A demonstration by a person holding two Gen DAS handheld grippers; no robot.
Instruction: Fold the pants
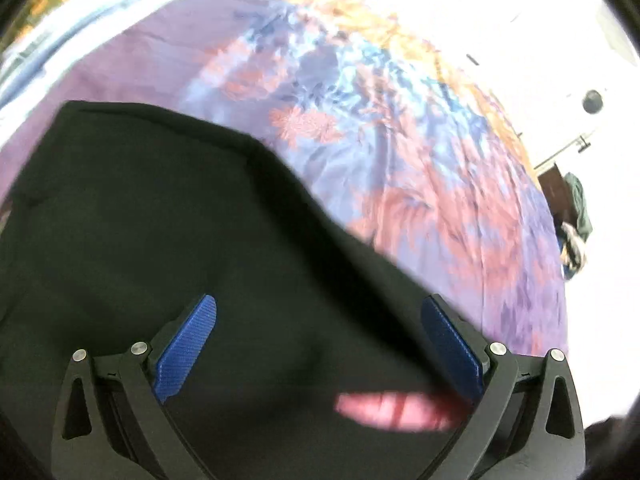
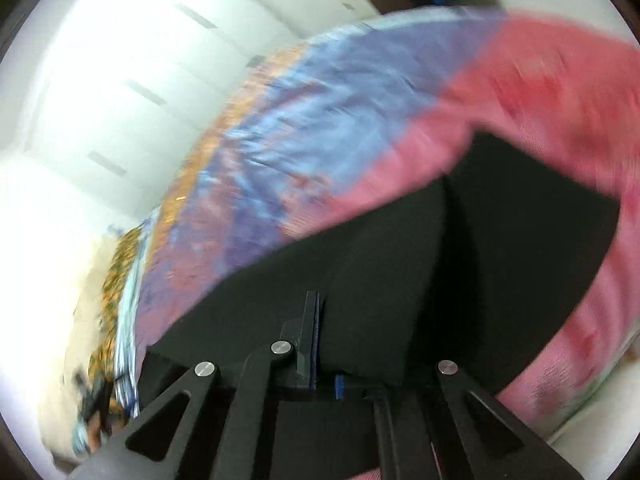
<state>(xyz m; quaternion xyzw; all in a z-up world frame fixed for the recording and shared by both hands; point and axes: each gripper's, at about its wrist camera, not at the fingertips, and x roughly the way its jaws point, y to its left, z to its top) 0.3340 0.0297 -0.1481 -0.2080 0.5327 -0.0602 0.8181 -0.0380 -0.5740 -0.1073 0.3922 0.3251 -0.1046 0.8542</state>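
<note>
The black pants (image 1: 168,220) lie on a purple, pink and blue patterned bedspread (image 1: 400,152). My left gripper (image 1: 318,320) is open, its blue pads (image 1: 188,344) spread wide just above the black cloth, holding nothing. In the right wrist view the pants (image 2: 380,272) fill the lower middle, and my right gripper (image 2: 320,320) is shut on a fold of the black cloth. The view is blurred with motion. A pink part of the bedspread (image 2: 540,92) curves around the pants at the right.
The bed edge with an orange border (image 1: 400,32) runs along the far side, with white floor beyond. A dark piece of furniture with clothes on it (image 1: 568,200) stands at the right. White wall panels (image 2: 140,92) show to the left in the right wrist view.
</note>
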